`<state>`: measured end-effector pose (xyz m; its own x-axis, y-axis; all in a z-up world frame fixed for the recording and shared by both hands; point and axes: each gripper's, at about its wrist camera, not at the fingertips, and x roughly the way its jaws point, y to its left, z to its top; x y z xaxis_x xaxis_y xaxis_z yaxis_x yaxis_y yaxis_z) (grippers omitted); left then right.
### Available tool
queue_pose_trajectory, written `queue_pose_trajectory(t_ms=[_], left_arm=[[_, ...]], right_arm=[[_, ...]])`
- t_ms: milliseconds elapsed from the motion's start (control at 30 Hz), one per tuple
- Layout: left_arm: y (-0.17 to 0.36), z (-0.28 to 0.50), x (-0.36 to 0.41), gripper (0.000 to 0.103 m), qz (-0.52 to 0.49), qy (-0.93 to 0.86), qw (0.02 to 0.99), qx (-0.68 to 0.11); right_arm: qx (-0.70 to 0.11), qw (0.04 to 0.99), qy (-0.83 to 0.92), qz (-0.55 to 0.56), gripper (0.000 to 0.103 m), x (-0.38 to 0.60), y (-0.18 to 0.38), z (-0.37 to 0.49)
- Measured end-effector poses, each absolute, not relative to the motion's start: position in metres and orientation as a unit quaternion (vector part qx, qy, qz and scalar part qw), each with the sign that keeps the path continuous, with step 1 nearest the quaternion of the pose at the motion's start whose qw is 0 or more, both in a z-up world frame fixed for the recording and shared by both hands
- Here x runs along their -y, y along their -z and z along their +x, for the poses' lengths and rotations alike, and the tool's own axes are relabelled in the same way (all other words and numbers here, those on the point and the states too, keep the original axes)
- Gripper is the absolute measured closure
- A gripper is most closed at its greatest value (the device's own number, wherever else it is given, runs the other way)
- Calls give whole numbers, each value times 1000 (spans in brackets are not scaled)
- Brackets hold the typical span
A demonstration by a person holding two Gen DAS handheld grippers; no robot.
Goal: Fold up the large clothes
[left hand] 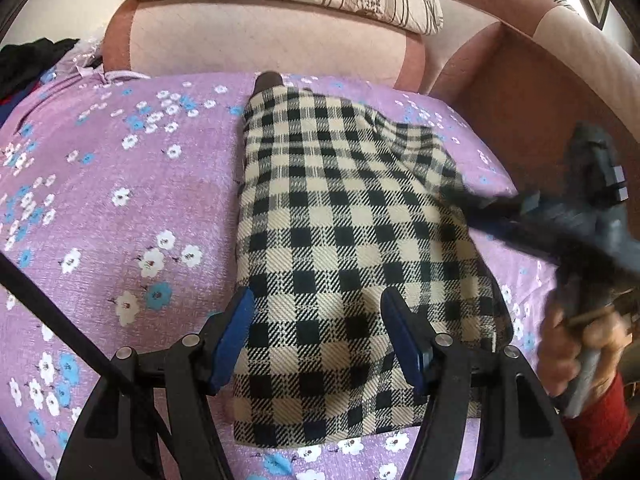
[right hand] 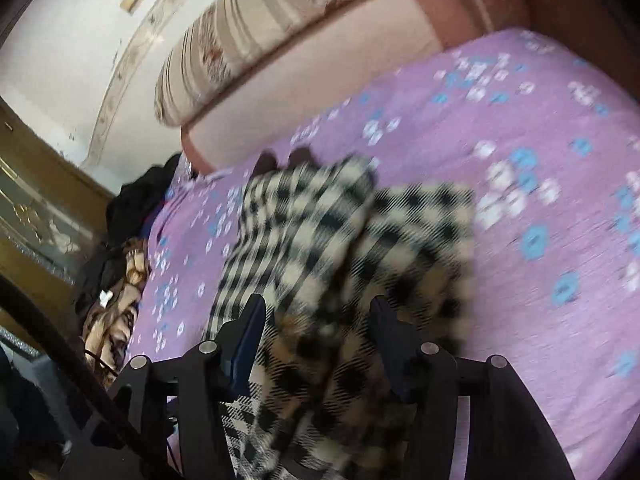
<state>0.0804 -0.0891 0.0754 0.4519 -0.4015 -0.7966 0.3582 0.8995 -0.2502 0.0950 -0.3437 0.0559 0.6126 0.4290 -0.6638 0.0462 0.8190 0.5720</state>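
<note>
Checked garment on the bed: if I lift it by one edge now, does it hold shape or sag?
Probably sags: the checked garment already drapes in soft folds over the purple floral sheet. The weave looks thick, so likely heavyish for its size and not slippery. The left tool is open above it; expect the far end to drag.

Black tool, blue pads, silver screws; red sleeve.

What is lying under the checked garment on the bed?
The checked garment lies on the purple flowered bedsheet, which shows all around it. A dark part sticks out at its far end. Anything else beneath the cloth is covered and cannot be seen.
</note>
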Motion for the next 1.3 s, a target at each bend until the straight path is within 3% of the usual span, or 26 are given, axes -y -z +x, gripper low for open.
queue_pose_trajectory(t_ms=[67,267,433,533,633,700,800,867,967,1000,1033,1067,1300], left_arm=[[-84,78,89,39,-16,224,858,-462],[-90,79,84,39,-7,217,870,-444],[-61,83,90,38,-12,222,850,-478],[-47,79,101,38,12,221,842,-492],[-44,77,104,38,21,218,842,-494],[-46,76,104,38,18,220,840,-495],[-54,74,97,38,-2,226,836,-499],[-63,68,90,38,-10,230,840,-491],[-72,58,80,38,-9,220,849,-480],[-73,56,77,38,-9,216,851,-479],[-74,54,73,38,-11,210,852,-480],[-75,52,70,38,-14,204,852,-482],[-88,42,66,38,-3,196,862,-467]], right_arm=[[-450,850,-115,249,89,323,-48,103],[-393,886,-96,227,93,331,-90,83],[-423,881,-22,213,93,357,-70,82],[-447,867,-15,219,86,361,-54,89],[-438,861,-37,256,70,373,-63,87],[-431,863,-55,257,45,372,-72,73],[-427,867,-71,244,41,356,-84,45],[-429,870,-88,225,32,338,-89,24],[-445,874,-76,180,31,314,-81,3],[-456,872,-71,166,36,306,-73,1],[-469,864,-78,166,51,302,-65,1],[-488,848,-99,182,95,296,-53,2],[-460,868,-49,179,96,322,-71,-13]])
